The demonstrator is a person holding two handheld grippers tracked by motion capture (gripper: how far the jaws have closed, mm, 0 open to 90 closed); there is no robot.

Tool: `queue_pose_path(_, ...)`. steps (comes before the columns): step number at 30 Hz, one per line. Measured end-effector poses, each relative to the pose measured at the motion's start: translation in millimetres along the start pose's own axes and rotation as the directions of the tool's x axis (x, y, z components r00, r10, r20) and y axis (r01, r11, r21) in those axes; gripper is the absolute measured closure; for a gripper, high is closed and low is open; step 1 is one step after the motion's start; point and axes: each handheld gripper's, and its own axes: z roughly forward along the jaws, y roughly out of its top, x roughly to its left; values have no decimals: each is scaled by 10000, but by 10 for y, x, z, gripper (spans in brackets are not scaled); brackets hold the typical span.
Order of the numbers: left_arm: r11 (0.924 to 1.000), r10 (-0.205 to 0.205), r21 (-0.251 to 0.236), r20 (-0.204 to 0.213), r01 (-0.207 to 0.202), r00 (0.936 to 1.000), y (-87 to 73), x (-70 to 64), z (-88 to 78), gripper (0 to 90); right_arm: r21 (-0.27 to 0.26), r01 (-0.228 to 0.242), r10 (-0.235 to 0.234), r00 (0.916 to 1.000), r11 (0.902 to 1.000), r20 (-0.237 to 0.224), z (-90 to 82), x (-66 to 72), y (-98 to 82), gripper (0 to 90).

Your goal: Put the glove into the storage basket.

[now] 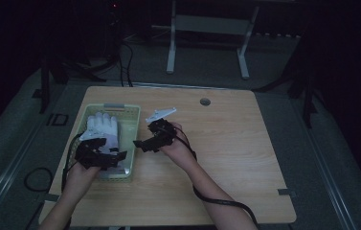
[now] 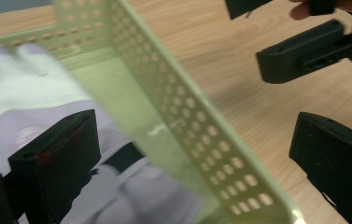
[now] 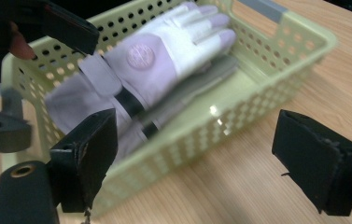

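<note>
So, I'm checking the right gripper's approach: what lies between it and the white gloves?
The pale green basket's perforated side wall stands between the right gripper and the white gloves, seen in the right gripper view; its jaws are open over bare table.

1 pale green basket (image 1: 131,125) sits on 1 wooden table (image 1: 226,143). Inside lie 2 gloves: 1 white glove (image 3: 164,60) and, under it, 1 grey glove (image 3: 197,88). 2 grippers are present: the left gripper (image 1: 113,157) and the right gripper (image 1: 142,143).

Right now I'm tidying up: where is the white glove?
The white glove lies inside the green basket on the table's left side in the high view.
</note>
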Motion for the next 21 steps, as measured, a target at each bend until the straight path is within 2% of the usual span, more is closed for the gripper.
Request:
queue_pose_path(2,9996,271,-27,121,-271,9996,16,-102,45,21,81,194,-194,9998,9998,63,-54,-39,-63,144)
queue_pose_path(6,9994,346,-55,316,-344,9989,37,-198,78,21,63,181,-181,9998,9998,127,-176,-112,-188,144)
queue_pose_path(8,9992,390,-102,584,-385,9975,55,-273,99,21,68,104,-105,9999,9999,136,-230,-145,-241,144)
queue_pose_path(10,9976,645,-298,444,-632,9969,70,-374,112,21,92,64,-65,9999,9999,110,-270,-168,-290,143)
queue_pose_path(12,9976,645,-298,444,-632,9969,70,-374,112,22,101,101,-103,9998,9999,141,-285,-177,-314,143)
queue_pose_path(13,9934,1077,-448,376,-1060,9935,94,-511,133,22,101,101,-103,9998,9999,141,-285,-177,-314,144)
queue_pose_path(16,9923,1125,-600,683,-1085,9913,106,-606,173,22,50,38,-39,9999,10000,104,-367,-209,-429,143)
queue_pose_path(18,9933,1051,-592,1055,-992,9888,105,-654,212,22,105,37,-38,9999,9999,114,-399,-221,-472,143)
queue_pose_path(20,9887,1374,-784,1301,-1280,9819,86,-720,252,22,202,77,-79,9999,9998,137,-433,-235,-522,143)
queue_pose_path(21,9863,1572,-700,1293,-1491,9791,76,-757,278,22,201,95,-97,9999,9998,116,-452,-243,-549,143)
